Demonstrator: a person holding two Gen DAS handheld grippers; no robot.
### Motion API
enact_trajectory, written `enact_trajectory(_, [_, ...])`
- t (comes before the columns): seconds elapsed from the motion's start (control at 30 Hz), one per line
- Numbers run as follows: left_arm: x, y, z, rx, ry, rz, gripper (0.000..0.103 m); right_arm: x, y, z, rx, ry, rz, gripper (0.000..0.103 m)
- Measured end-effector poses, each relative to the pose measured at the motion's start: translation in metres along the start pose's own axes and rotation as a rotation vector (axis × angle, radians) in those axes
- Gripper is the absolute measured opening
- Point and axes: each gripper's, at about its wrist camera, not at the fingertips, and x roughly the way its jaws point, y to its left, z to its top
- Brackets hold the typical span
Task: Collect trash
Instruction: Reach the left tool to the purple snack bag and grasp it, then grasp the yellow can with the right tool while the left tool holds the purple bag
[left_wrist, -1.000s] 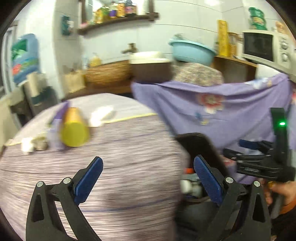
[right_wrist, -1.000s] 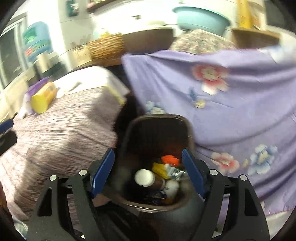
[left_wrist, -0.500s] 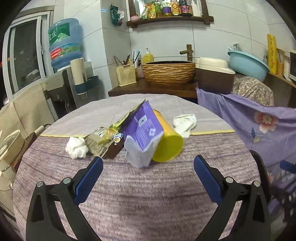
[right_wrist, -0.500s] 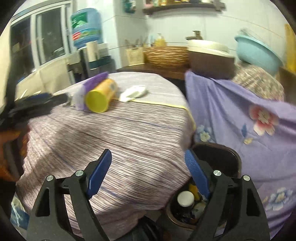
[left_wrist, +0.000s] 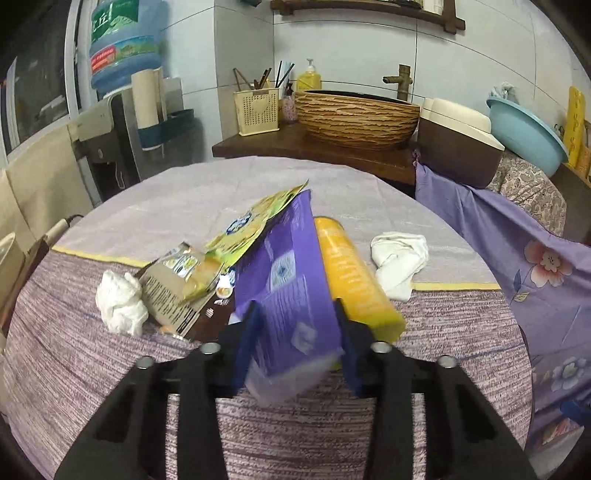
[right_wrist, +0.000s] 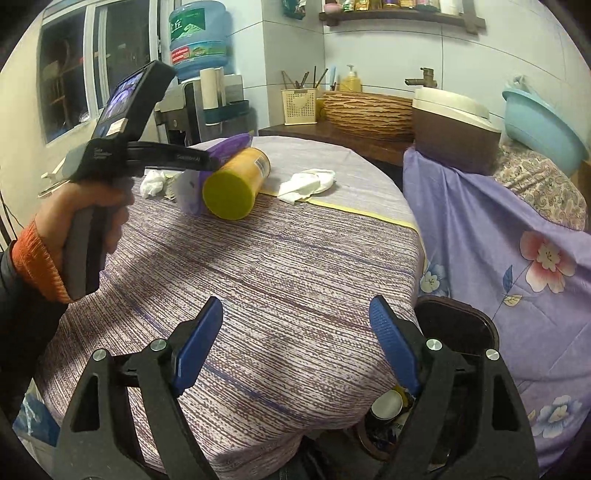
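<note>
Trash lies on the round clothed table (left_wrist: 295, 424). A purple packet (left_wrist: 291, 280) leans on a yellow canister (left_wrist: 351, 273). My left gripper (left_wrist: 295, 306) has its jaws closing on the packet's near end, and both blue pads touch its sides. To the left lie a green-yellow wrapper (left_wrist: 255, 221), a brown snack pack (left_wrist: 173, 291) and a crumpled white tissue (left_wrist: 120, 301). A white cloth (left_wrist: 400, 258) lies right of the canister. My right gripper (right_wrist: 295, 302) hangs open over the table's near edge with nothing between its fingers. Below it to the right stands a dark bin (right_wrist: 458, 325) holding trash.
A purple flowered cloth (right_wrist: 517, 229) drapes furniture right of the table, close to the bin. Behind the table are a woven basin (left_wrist: 356, 114) on a wooden counter, a brown box (left_wrist: 454, 147), a blue bowl (left_wrist: 524, 133) and a water dispenser (left_wrist: 122, 48). A hand (right_wrist: 85, 210) holds the left gripper.
The left gripper swung from the bin to the trash pile, moved in and closed around the purple packet. The right gripper rose from over the bin to the table edge.
</note>
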Motion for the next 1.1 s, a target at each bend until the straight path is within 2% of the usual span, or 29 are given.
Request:
enact_trajectory(0.1, [-0.002,0.013,-0.008,-0.021,0.013,0.001,0.016,0.003,0.003,0.004,-0.009,-0.002,0.008,0.081])
enact_trajectory(0.17, [-0.004,0.022,-0.012,-0.045,0.02,-0.008,0.013,0.004,0.007,0.008,-0.019,-0.003,0.021,0.081])
enact_trajectory(0.43, [-0.058,0.034,-0.035,-0.057,-0.061,-0.059,0.01,0.02,0.026,0.028,-0.055,0.003,0.089,0.081])
enact_trajectory(0.63, [-0.1,0.04,-0.065,-0.073,-0.108,-0.099,0.01,0.033,0.039,0.056,-0.073,0.003,0.128,0.081])
enact_trajectory(0.77, [-0.118,0.052,-0.085,-0.095,-0.123,-0.105,0.01,0.046,0.06,0.074,-0.2,0.002,0.129,0.087])
enact_trajectory(0.93, [-0.135,0.073,-0.101,-0.145,-0.145,-0.082,0.01,0.078,0.09,0.094,-0.412,0.036,0.21,0.087])
enact_trajectory(1.1, [-0.14,0.088,-0.113,-0.168,-0.148,-0.051,0.01,0.117,0.12,0.107,-0.623,0.138,0.239,0.087])
